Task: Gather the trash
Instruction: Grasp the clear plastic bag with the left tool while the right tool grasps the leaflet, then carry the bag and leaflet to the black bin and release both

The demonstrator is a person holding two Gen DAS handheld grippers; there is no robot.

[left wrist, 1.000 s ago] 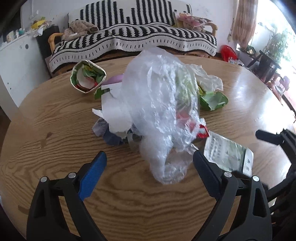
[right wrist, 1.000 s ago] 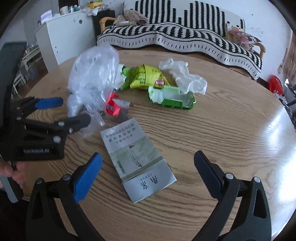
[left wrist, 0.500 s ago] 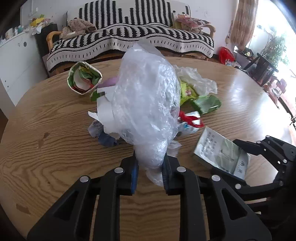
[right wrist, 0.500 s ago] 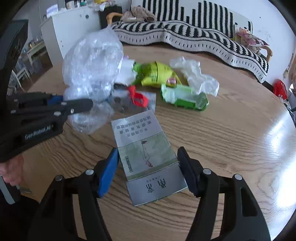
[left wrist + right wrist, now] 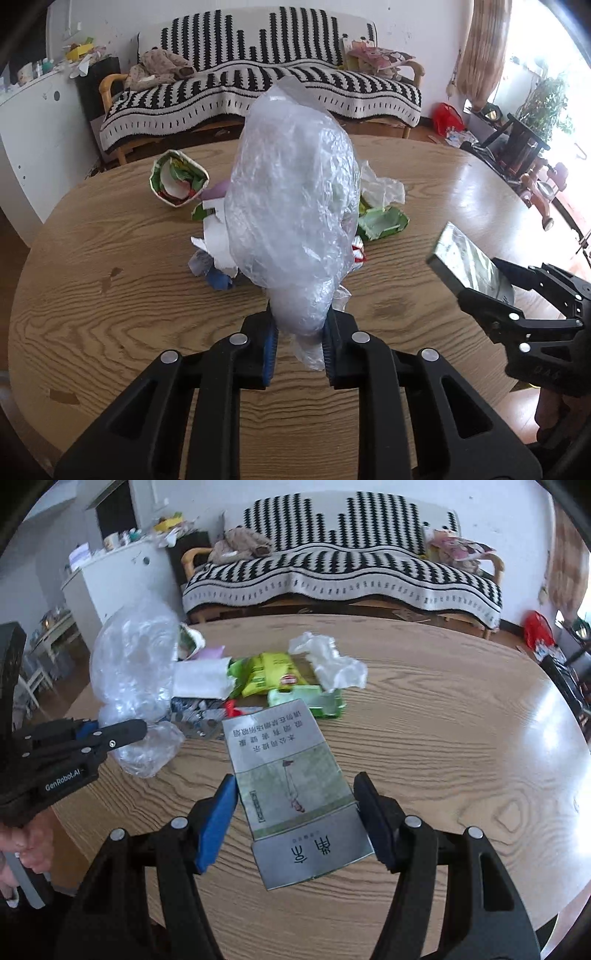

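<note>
The left gripper (image 5: 297, 345) pinches the bag (image 5: 295, 206) by its gathered lower end, above the table's (image 5: 110, 258) middle: light, soft, slippery film, best held bunched. The right gripper (image 5: 295, 821) clamps the carton (image 5: 291, 782) by its long edges, off the table: light, stiff, crushable. It carries Chinese print; the left gripper's body reads "GenRobot.AI".

A crumpled clear plastic bag (image 5: 291, 218) stands puffed upright, its lower end pinched above the round wooden table (image 5: 92, 295). A flat grey-green printed carton (image 5: 291, 786) is lifted, tilted. Green wrappers (image 5: 266, 674), white tissue (image 5: 332, 662) and a paper cup (image 5: 177, 179) lie clustered mid-table
</note>
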